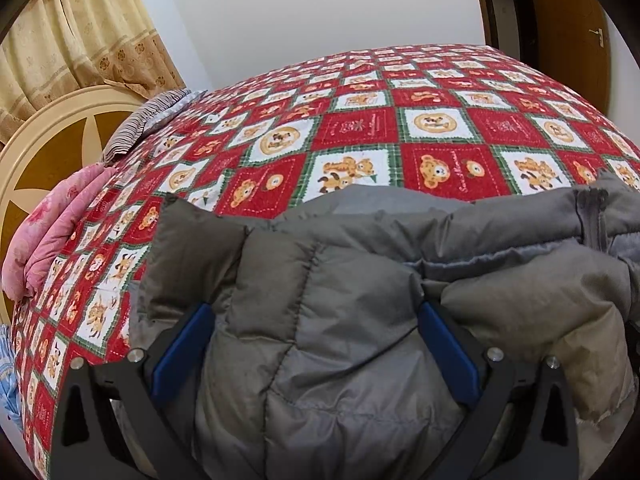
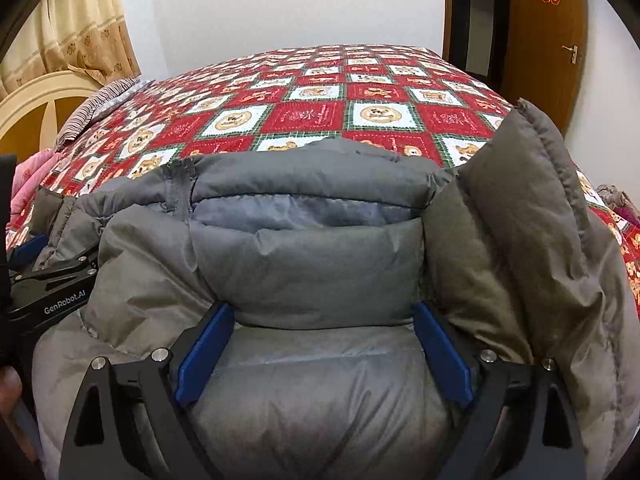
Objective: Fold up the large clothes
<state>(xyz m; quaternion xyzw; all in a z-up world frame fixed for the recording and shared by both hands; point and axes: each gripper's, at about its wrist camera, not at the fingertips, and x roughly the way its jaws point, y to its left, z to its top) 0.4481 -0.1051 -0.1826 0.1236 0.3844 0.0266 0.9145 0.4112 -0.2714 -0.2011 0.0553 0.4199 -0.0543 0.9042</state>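
Observation:
A grey puffer jacket (image 1: 352,264) lies bunched at the near edge of the bed. In the left wrist view my left gripper (image 1: 316,312) has its blue pads spread wide, and a quilted bulge of the jacket fills the gap between them. In the right wrist view the jacket (image 2: 304,264) shows its paler lining and a zipper (image 2: 180,192). My right gripper (image 2: 324,312) is open wide around a padded fold, which its pads flank without squeezing. A thick part of the jacket (image 2: 520,200) stands up on the right. The left gripper's black body (image 2: 52,280) rests at the jacket's left side.
The bed carries a red, white and green bear-patterned quilt (image 1: 360,128) that stretches far beyond the jacket. A pink folded blanket (image 1: 52,232) and a striped pillow (image 1: 148,120) lie by the cream headboard (image 1: 52,140). Behind are curtains (image 1: 60,40) and a wooden door (image 2: 548,40).

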